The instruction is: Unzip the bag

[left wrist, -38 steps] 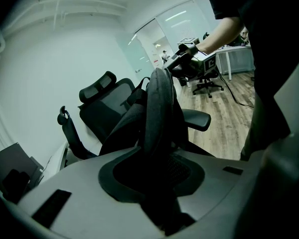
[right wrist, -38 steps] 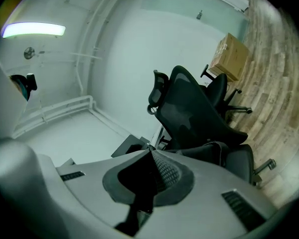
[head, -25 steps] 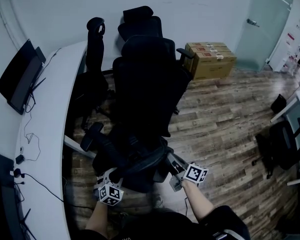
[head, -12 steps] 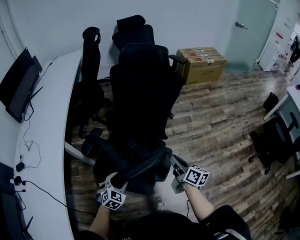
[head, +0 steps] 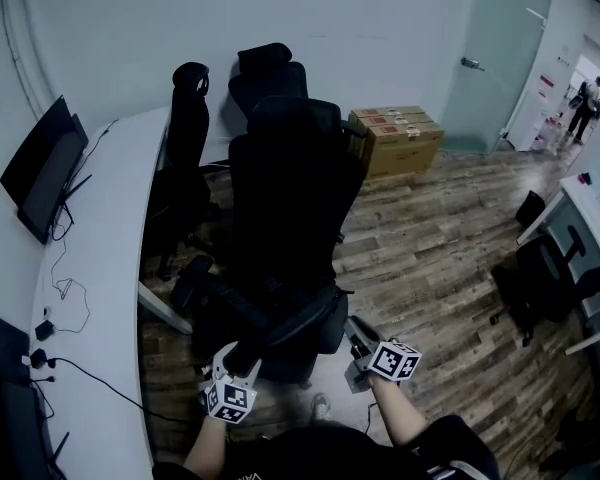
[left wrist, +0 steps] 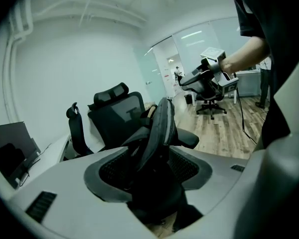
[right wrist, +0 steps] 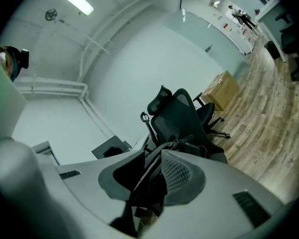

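The jaws of the left gripper (left wrist: 154, 158) are clamped on a thick, padded black edge of the bag (left wrist: 162, 126). It fills the space between the two mesh pads and rises out past their tips. The jaws of the right gripper (right wrist: 157, 176) stand nearly together, pinching a thinner black fold of the same bag. Just beyond their tips a run of zipper with a small metal pull (right wrist: 178, 142) shows along the top of the bag.

In the head view the bag is a dark mass lying between the two pairs of jaws and just ahead of them, on the seat of a black office chair (head: 290, 188). The left jaws reach it from the near left and the right jaws from the near right. The chair's tall backrest stands directly beyond the jaws, with more black chairs behind it. Off to the left of the left jaws runs a curved white counter (head: 90, 268) carrying a monitor (head: 40, 163) and cables. Far beyond the right jaws, cardboard boxes (head: 395, 133) sit on the wooden floor (head: 440, 238).
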`<act>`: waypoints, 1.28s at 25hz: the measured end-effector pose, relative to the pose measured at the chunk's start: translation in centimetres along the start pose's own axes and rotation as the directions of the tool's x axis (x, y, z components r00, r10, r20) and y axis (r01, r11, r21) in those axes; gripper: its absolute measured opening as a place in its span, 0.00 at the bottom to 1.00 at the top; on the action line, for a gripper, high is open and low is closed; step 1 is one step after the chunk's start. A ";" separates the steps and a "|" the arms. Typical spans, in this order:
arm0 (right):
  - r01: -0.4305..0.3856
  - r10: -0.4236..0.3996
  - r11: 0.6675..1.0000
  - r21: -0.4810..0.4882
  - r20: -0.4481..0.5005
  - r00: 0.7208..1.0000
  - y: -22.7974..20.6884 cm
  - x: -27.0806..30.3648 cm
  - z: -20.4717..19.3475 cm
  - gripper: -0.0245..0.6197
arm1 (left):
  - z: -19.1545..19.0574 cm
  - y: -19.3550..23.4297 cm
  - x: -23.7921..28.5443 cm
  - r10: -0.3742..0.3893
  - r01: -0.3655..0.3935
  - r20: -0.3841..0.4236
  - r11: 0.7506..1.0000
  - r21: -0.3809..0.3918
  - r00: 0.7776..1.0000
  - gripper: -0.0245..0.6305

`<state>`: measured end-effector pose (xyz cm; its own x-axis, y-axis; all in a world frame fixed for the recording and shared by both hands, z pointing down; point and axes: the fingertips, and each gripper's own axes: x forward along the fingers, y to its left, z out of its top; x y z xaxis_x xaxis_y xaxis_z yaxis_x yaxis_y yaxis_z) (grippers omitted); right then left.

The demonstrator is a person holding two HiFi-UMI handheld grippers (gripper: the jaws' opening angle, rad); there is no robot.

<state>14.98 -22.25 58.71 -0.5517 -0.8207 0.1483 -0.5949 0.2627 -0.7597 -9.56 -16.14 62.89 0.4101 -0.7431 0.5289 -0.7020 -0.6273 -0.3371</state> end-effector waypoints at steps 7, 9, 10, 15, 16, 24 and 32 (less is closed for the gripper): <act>-0.008 0.014 0.995 -0.096 0.057 0.998 4.6 -2.4 -1.1 0.20 | 1.6 0.5 -4.5 0.043 -0.041 0.100 0.999 -0.025 0.994 0.42; -0.012 0.021 0.991 -0.131 0.070 0.997 6.0 -3.1 -1.5 0.21 | 2.4 0.6 -5.8 0.051 -0.048 0.133 0.999 -0.022 0.990 0.42; -0.015 0.027 0.989 -0.150 0.077 0.997 6.8 -3.4 -1.7 0.21 | 2.9 0.6 -6.5 0.054 -0.051 0.150 0.998 -0.022 0.987 0.42; -0.040 0.072 0.963 -0.268 0.111 0.991 11.3 -5.1 -3.2 0.22 | 4.5 0.6 -10.0 0.064 -0.058 0.227 0.998 -0.033 0.972 0.42; -0.044 0.080 0.955 -0.293 0.112 0.991 12.2 -5.3 -3.6 0.22 | 4.6 0.5 -10.7 0.062 -0.055 0.238 0.998 -0.034 0.969 0.42; -0.037 0.096 0.903 -0.429 0.117 0.988 17.1 -7.3 -7.2 0.23 | 4.7 -0.4 -15.3 0.035 -0.027 0.315 0.999 -0.030 0.948 0.42; -0.023 0.084 0.854 -0.520 0.093 0.992 20.7 -8.9 -11.5 0.23 | 3.8 -1.1 -19.7 0.030 -0.015 0.374 0.999 -0.042 0.927 0.42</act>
<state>0.85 -3.64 48.96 -0.5424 -0.8398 0.0245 -0.7994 0.5070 -0.3223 -14.68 -1.74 49.91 0.5771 -0.7945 0.1891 -0.7321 -0.6058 -0.3114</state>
